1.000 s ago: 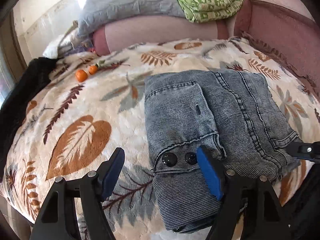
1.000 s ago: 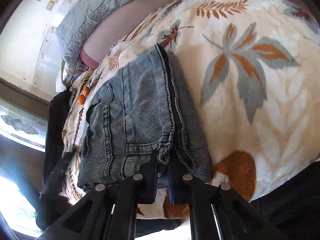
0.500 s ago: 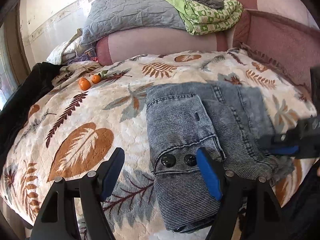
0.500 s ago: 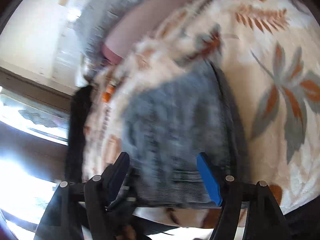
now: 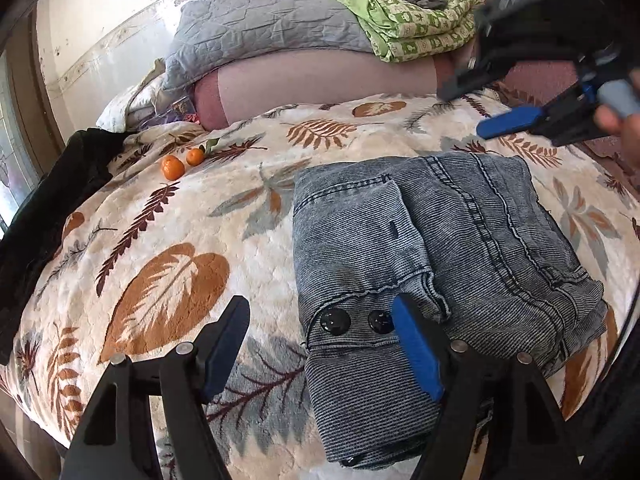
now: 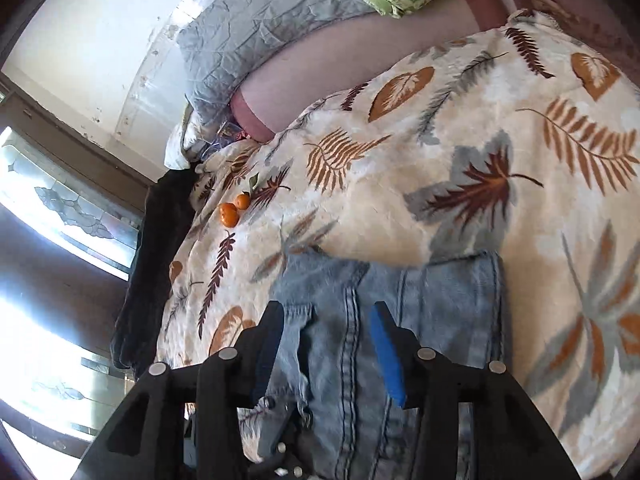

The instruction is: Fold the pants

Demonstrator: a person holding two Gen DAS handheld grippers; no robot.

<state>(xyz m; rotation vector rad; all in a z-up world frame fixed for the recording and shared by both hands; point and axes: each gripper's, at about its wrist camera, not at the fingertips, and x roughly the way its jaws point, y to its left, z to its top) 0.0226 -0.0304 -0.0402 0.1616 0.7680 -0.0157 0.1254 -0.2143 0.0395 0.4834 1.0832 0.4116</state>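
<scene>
The folded blue-grey jeans [image 5: 440,248] lie on the leaf-patterned blanket [image 5: 168,280], two black buttons showing at their near edge. My left gripper [image 5: 320,306] hovers open over that near edge, its blue pad beside the buttons, holding nothing. My right gripper [image 5: 478,106], held by a hand, hangs in the air beyond the jeans' far right corner. In the right wrist view the right gripper [image 6: 326,314] is above the jeans [image 6: 440,300]; its jaws are closing with nothing between them.
Two oranges [image 5: 173,168] sit on the blanket's far left. A black garment [image 5: 40,216] drapes over the left edge of the bed. A pink bolster [image 5: 320,84], a grey quilt [image 5: 260,28] and a green folded blanket [image 5: 420,20] line the back.
My right gripper let go of the jeans' right edge, opened, and rose away toward the far side of the bed. The left gripper and the jeans stayed put.
</scene>
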